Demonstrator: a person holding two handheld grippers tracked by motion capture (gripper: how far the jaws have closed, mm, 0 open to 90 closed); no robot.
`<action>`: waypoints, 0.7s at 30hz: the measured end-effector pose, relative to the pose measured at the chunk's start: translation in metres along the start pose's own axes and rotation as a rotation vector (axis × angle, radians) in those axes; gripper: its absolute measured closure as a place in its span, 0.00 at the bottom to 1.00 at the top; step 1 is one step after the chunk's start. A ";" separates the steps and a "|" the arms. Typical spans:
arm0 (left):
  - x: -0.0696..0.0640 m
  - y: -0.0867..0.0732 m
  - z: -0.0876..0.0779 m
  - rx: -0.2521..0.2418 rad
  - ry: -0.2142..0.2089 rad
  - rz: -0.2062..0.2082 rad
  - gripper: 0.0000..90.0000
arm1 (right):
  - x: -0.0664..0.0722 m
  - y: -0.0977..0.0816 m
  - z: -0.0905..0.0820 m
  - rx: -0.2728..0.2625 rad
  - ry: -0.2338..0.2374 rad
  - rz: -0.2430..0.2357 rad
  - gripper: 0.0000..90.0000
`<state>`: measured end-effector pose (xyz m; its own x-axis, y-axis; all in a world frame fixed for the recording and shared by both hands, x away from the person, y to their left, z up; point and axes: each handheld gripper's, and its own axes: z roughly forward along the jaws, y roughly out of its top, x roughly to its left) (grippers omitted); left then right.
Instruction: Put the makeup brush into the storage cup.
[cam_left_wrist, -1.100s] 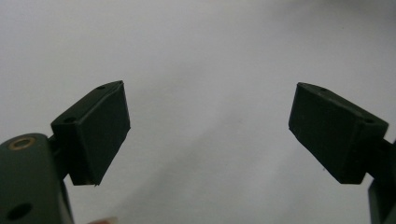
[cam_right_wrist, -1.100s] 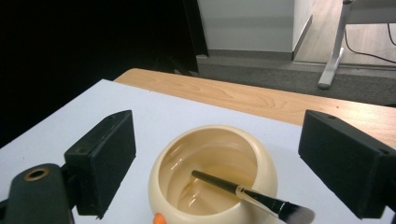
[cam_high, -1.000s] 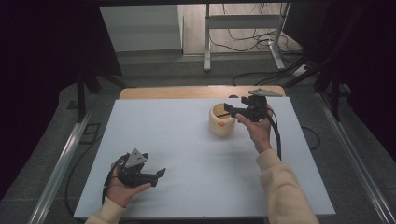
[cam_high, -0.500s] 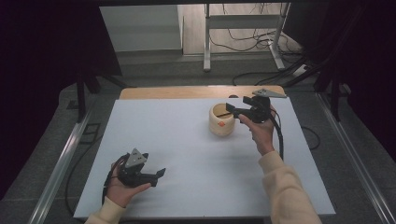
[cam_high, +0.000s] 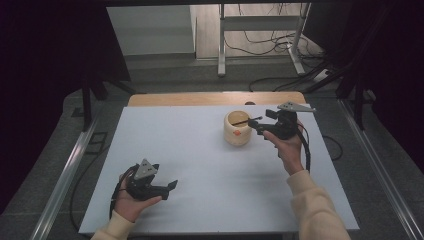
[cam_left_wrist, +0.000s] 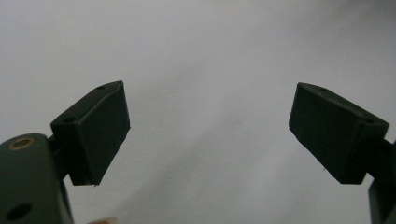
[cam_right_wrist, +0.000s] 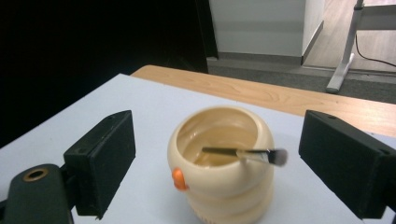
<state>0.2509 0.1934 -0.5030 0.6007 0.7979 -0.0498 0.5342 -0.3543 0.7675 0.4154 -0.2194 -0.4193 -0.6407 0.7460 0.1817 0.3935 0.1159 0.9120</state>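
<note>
- High view: the cream pot (cam_high: 237, 128) stands on the white table (cam_high: 200, 150), toward the far right part, and a thin brush (cam_high: 248, 120) lies across its rim.
- The right gripper (cam_high: 255, 129) is just beside the pot, on its right side, with jaws wide apart and holding nothing.
- Right gripper view: the pot (cam_right_wrist: 223, 163) sits between the two jaws, and the bristle end of the brush (cam_right_wrist: 247, 153) sticks out over the rim.
- The left gripper (cam_high: 171, 186) rests near the front left of the table, also spread and empty.

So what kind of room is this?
Probably a lab or workshop: a person holds two grippers, left and right, over a white table, with cables on the floor.
</note>
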 end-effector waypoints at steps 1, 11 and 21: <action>0.000 0.000 0.000 0.000 0.000 0.000 0.14 | 0.000 -0.002 -0.002 0.005 -0.002 -0.007 0.13; 0.000 0.000 0.000 -0.001 0.001 -0.001 0.14 | 0.001 -0.024 -0.027 0.048 -0.002 -0.038 0.12; 0.000 0.000 0.001 0.000 0.002 -0.001 0.14 | 0.004 -0.053 -0.055 0.102 0.005 -0.060 0.12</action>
<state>0.2517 0.1932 -0.5035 0.5986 0.7996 -0.0492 0.5352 -0.3534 0.7673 0.3559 -0.2581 -0.4463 -0.6681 0.7326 0.1302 0.4195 0.2262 0.8791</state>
